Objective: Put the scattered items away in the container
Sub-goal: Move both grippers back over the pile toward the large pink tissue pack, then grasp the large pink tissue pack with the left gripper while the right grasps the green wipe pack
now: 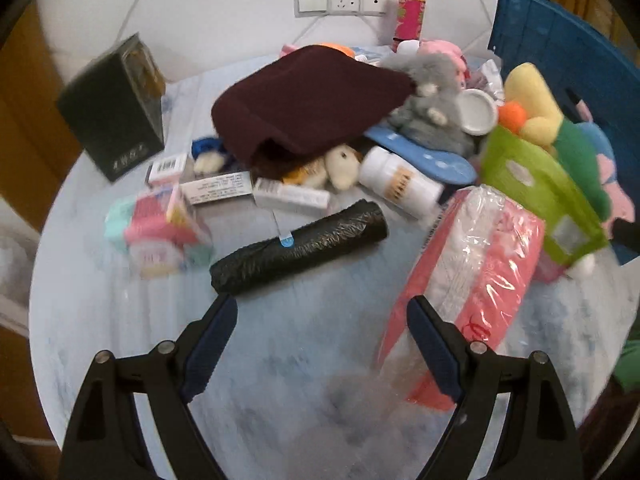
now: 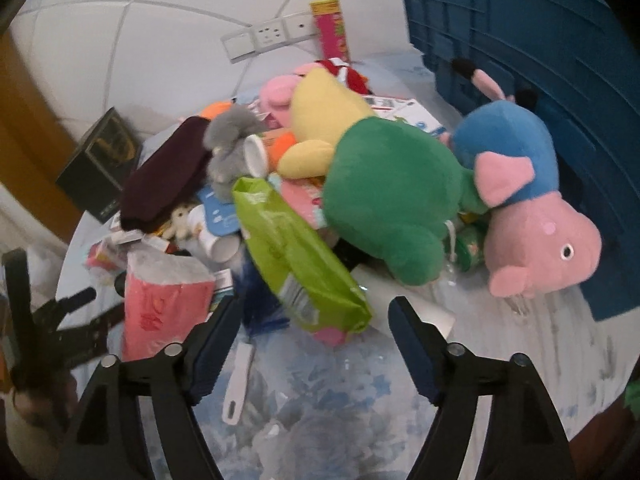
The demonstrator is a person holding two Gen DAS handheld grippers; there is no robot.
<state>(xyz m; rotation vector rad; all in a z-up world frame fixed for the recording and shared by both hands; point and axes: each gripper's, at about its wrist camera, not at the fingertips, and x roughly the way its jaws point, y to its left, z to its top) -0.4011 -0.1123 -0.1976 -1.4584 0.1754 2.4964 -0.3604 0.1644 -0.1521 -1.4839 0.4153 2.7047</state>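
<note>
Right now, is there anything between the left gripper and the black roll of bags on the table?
Nothing visible. The left gripper is open and empty, and only bare tablecloth lies between its fingertips and the black roll. The pink tissue pack lies off to the right, beside the right finger.

The crate (image 2: 520,40) was blue, the hat (image 1: 304,100) maroon, the bag roll (image 1: 300,248) black, the pouch (image 2: 296,256) lime green; the tablecloth (image 1: 280,380) showed pale blue blotches on white.
</note>
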